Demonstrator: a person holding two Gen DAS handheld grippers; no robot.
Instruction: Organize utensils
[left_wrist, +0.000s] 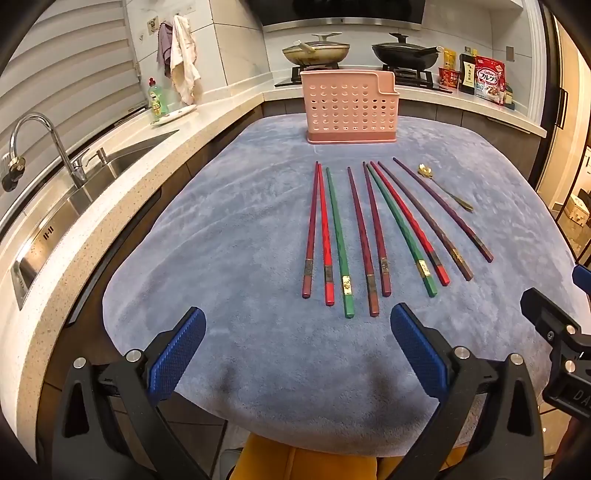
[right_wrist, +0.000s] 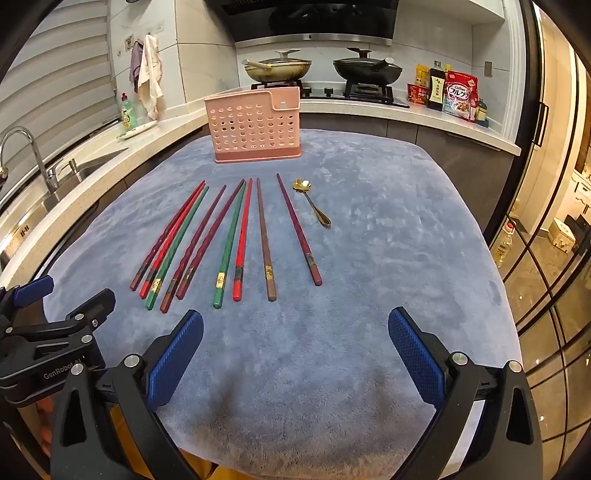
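Chopsticks (left_wrist: 373, 236) and gold spoon (right_wrist: 312, 203) laid mid-desk on blue towel (right_wrist: 388, 240); none loaded into pink holder (left_wrist: 351, 107) at far edge. Left hand-held gripper (left_wrist: 297, 354), right hand-held gripper (right_wrist: 295, 354): held wide open, empty.

Left gripper (left_wrist: 297, 349) and right gripper (right_wrist: 295, 349) hover side by side, jaws spread wide.

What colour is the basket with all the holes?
Pink. The basket shows best in the left wrist view, standing on the blue cloth.

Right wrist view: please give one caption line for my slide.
Open right claw hovers before nine chopsticks and a gold spoon, pink holder behind.
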